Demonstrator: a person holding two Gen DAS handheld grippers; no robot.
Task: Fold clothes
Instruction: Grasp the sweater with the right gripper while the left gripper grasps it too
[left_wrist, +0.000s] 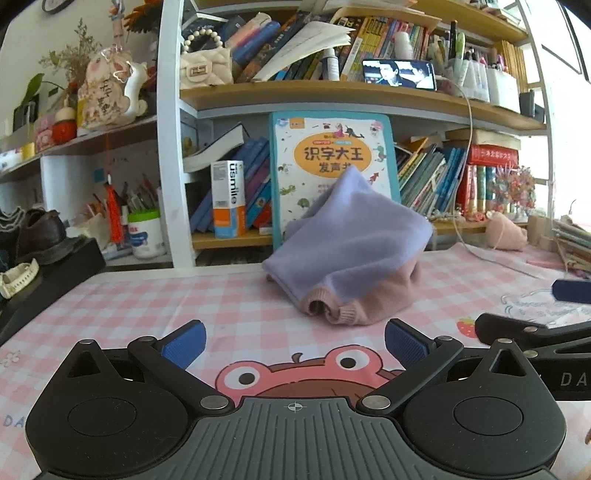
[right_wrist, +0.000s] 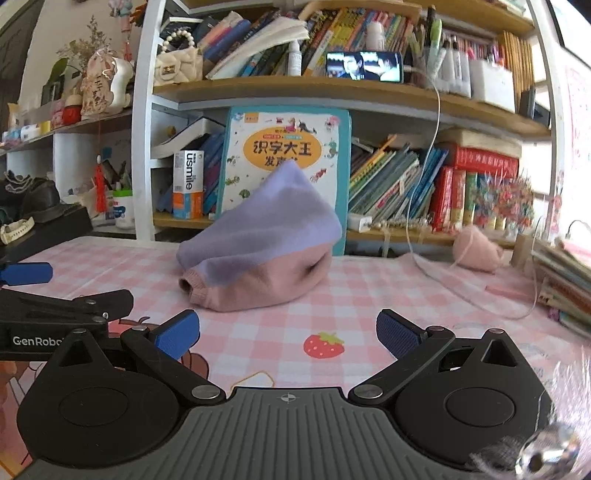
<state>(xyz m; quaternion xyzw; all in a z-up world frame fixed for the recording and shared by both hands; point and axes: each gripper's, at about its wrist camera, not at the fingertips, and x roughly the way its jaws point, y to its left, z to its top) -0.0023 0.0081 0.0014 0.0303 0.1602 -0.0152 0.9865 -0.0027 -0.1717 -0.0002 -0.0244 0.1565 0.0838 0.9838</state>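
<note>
Knitwear sits bunched at the far middle of the bench (left_wrist: 155, 306): a lilac garment (left_wrist: 354, 236) draped over a pink sweater (left_wrist: 373, 306). Both the left tool (left_wrist: 295, 345) and right tool (right_wrist: 288, 332) hover near, fingers spread apart, holding nothing. Whichever stage this is, any grasp should take hems or edges, not bulk.

The left handheld gripper (left_wrist: 294, 345) is a matte black plastic tool with two round disc-shaped housings flanking a grey ribbed centre panel marked with a small white crosshair, and angled black link arms, pinned by silver round-headed screws, that carry blue textured rubber finger pads (left_wrist: 184, 345). The right handheld gripper (right_wrist: 287, 334) has the same build: black discs with shallow circular recesses, triangular cut-outs in the outer brackets, a grey grooved panel with a crosshair, silver pivot screws and blue ridged finger pads (right_wrist: 399, 334). Seen side-on from the right wrist camera, the left tool's black body bears white "GenRobo" lettering.
</note>
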